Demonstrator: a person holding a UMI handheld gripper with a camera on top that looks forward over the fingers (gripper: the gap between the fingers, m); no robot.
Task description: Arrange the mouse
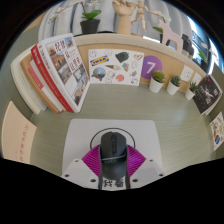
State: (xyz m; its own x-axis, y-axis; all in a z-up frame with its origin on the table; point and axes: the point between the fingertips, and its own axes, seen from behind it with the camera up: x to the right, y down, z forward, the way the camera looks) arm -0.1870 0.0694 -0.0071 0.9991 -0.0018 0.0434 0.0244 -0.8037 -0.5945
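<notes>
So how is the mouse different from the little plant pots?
The mouse is dark, low and rounded; the plant pots are white and stand upright with green leaves on top. The mouse sits on the white mat, between the fingers of the claw; the pots stand far beyond, by the back wall. There is one mouse but a few pots. All rest on the same table.

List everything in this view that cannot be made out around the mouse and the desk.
- Gripper view: the near end of the mouse is hidden by the tool, whose fingers close in on its sides; actual contact cannot be confirmed.
- The near part of the white mat is hidden behind the fingers.
- Print on the magazines and the poster is too small to read.
- The potted plants are too small for detail.
</notes>
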